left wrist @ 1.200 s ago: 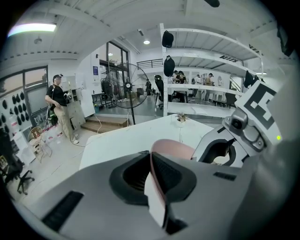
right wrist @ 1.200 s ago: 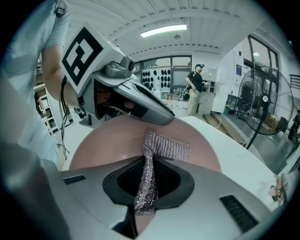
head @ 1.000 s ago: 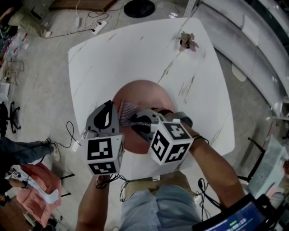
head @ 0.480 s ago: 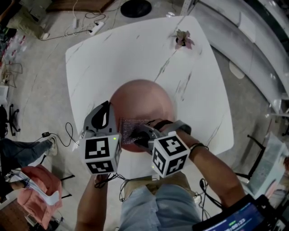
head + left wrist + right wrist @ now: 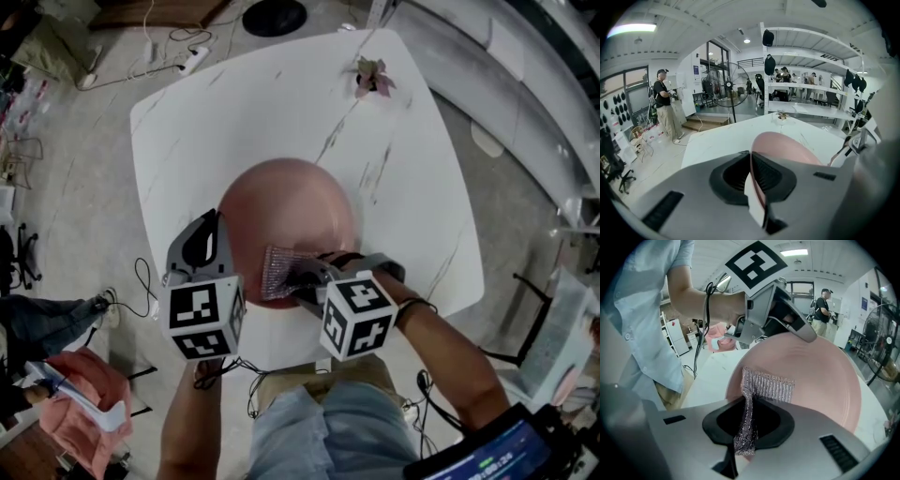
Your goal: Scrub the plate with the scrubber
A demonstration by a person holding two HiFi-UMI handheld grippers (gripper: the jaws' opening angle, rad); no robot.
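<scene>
Left of centre in the head view, the left gripper (image 5: pixel 219 227) comes in from the lower edge of the frame, its marker cube nearest the camera, and meets the left rim of the pink plate (image 5: pixel 291 202). The left gripper view shows the jaws pressed onto that rim. The plate's edge is pinched thinly between the two dark pads, and the pink surface runs away to the right. The plate sits in the middle of the white, grey-veined counter (image 5: pixel 234 112), toward its near edge. On the lower part of the plate lies the free end of the silvery mesh scrubber (image 5: pixel 279 272), a ribbed rectangle spread flat against the pink surface. To its right, the right gripper (image 5: pixel 305 279) enters from the lower right, jaws squeezed together on the scrubber's other end. In the right gripper view that end is bunched into a narrow strip between the pads, while the wider part rests on the plate just ahead. Farther right and up, near the counter's far edge, stands a small pinkish plant (image 5: pixel 372 80), well apart from the plate.
</scene>
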